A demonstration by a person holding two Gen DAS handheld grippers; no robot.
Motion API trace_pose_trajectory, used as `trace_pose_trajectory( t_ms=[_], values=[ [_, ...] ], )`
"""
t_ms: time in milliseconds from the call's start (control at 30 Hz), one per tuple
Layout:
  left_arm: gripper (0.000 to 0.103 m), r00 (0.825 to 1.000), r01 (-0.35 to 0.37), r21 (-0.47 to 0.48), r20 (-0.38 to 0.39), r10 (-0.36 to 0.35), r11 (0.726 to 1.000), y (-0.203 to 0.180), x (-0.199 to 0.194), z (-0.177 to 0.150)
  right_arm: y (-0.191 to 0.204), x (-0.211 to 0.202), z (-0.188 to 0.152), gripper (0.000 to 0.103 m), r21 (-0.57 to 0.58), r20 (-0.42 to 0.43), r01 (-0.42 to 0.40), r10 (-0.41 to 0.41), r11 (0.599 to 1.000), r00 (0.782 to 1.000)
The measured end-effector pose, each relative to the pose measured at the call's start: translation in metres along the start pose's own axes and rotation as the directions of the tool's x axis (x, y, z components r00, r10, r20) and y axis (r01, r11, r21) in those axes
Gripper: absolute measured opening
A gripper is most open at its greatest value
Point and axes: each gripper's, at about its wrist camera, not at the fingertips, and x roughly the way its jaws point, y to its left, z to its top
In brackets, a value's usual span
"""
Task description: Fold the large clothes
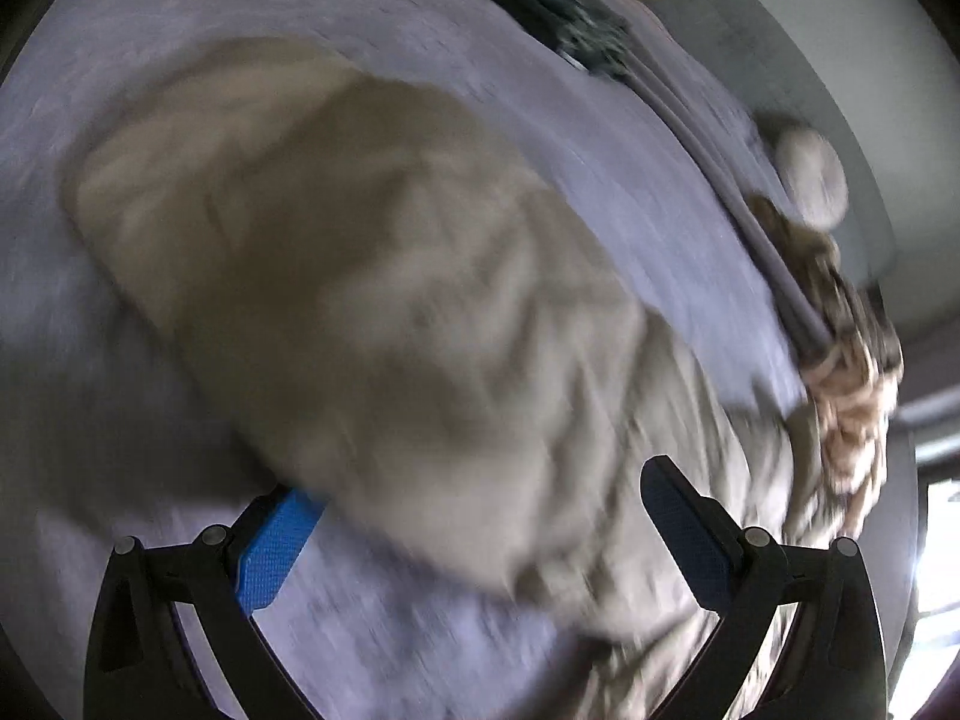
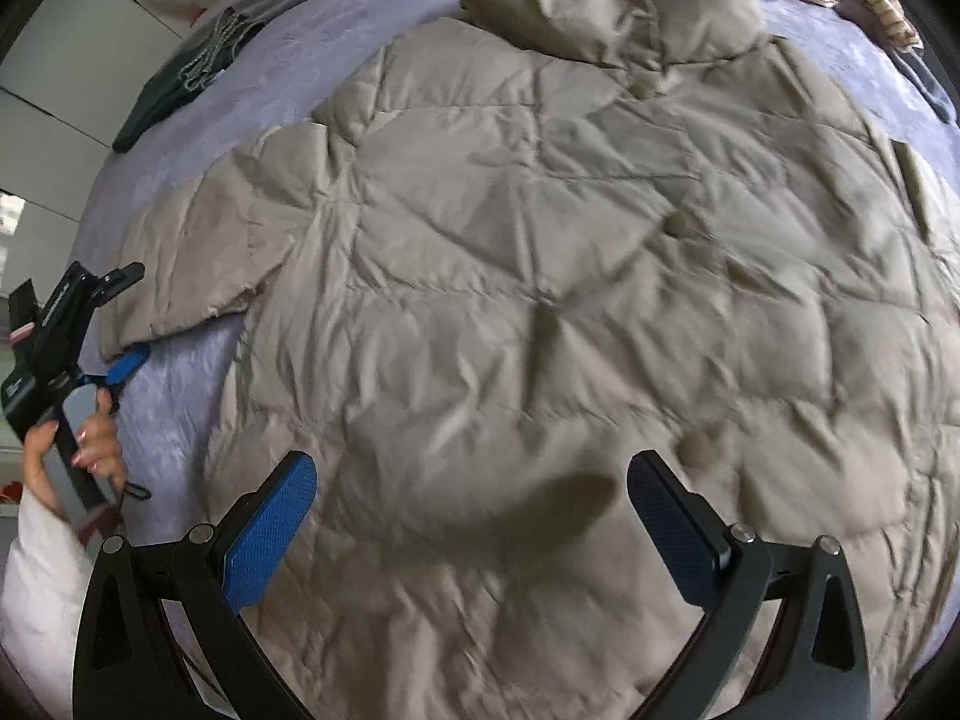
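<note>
— Looking down from the right wrist view, the khaki puffer jacket [image 2: 540, 276] lies spread back-up on the lilac bedspread [image 2: 180, 396], hood [image 2: 612, 12] at twelve o'clock, one sleeve [image 2: 198, 252] reaching toward nine. Where do I start?

— With that sleeve, I think. Your left tool [image 2: 129, 315] sits at its cuff, one finger above the fabric edge and one below, spread and gripping nothing so far. The left wrist view is badly blurred, but its fingers [image 1: 276, 546] stand apart there too.

— And the right tool [image 2: 471, 510]?

— Released, hovering over the hem area at six o'clock, its shadow on the quilting. I'd use it as an anchor.

— How do I fold cleanly?

— Bite the full cuff thickness, not just the slippery shell. Carry the sleeve toward three o'clock across the back, low and flat, so trapped air escapes. Press the shoulder line with the right tool, because puffy filling probably springs back.
</note>
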Motion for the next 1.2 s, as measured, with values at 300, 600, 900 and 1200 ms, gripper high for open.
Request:
trace_pose_trajectory(
  t_ms=[300,600,900,1200],
  values=[
    [0.009,0.997,-0.015,-0.052,0.076,0.019,0.999,0.018,0.017,0.053,0.037,0.024,0.034,0.103,-0.040,0.044,-0.063,0.065,0.997,0.997],
    [0.006,0.960,-0.139,0.207,0.268,0.080,0.968,-0.032,-0.041,0.056,0.065,0.051,0.078,0.014,0.030,0.103,-0.244,0.240,0.969,0.965],
    [0.006,0.956,-0.017,0.491,0.262,-0.129,0.871,-0.137,-0.095,0.021,0.088,0.126,0.088,0.012,0.069,0.030,-0.382,0.381,0.921,0.924],
    [0.006,0.952,0.215,0.700,0.005,-0.306,0.681,-0.267,-0.069,-0.075,0.057,0.120,0.084,0.012,0.125,-0.027,-0.478,0.484,0.870,0.874]
  ],
)
